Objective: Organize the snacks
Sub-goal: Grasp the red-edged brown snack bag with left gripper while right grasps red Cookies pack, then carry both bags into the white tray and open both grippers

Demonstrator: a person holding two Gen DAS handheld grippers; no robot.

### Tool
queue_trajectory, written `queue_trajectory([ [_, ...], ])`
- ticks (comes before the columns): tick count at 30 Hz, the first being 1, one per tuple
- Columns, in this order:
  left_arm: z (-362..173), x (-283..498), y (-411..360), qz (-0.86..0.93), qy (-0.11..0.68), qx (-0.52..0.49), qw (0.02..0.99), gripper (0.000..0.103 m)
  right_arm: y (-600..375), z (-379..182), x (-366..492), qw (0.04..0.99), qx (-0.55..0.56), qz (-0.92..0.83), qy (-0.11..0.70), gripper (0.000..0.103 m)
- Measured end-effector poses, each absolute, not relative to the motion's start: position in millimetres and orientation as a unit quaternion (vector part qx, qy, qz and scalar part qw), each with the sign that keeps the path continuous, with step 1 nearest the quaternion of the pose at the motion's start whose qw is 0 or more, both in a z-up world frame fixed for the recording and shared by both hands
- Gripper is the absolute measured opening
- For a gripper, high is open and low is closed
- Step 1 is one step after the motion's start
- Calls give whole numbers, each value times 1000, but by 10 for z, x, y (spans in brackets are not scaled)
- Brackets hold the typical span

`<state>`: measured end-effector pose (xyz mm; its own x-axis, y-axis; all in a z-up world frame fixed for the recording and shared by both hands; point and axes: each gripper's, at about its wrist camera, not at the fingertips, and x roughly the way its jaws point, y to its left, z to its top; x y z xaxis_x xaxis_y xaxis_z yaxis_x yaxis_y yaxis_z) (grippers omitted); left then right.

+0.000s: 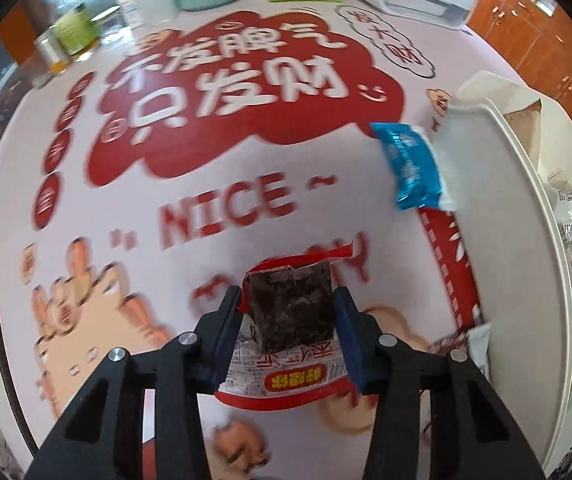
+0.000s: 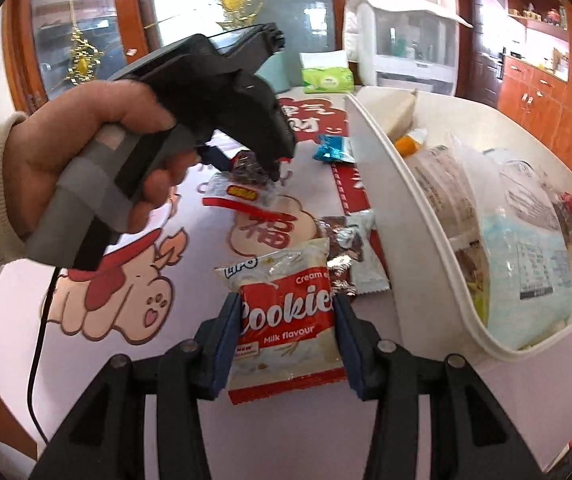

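walls: orange-brown wooden cabinets (image 2: 541,100), open shelves (image 2: 535,0) above | door: dark wood (image 2: 481,44) | windows: wood-framed glass panels (image 2: 66,20) (gold ornaments hanging) | light: daylight

A red-edged clear packet of dark dried snack (image 1: 291,316) is lying flat on the tablecloth. A red-and-white "Cookies" packet (image 2: 286,320) is tilting upward beside the white plastic bin (image 2: 373,152), which is holding several packets.
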<state>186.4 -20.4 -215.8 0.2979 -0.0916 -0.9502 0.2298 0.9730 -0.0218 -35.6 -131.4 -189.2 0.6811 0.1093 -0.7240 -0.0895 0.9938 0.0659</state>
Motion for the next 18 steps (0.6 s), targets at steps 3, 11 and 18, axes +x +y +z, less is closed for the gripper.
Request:
queue_trajectory([
  [3,-1964,1750,-22,-84,571,66,814,44,-1297,-1829,-355,920,10,75,384,46],
  [11,-1133,1541,120,-74,497,70,862,44,-1290,-1588,-340,933,-5,111,342,46],
  [18,-489,1332,-234,-108,437,67,890,44,-1442,-1238,-394,953,-9,101,286,46],
])
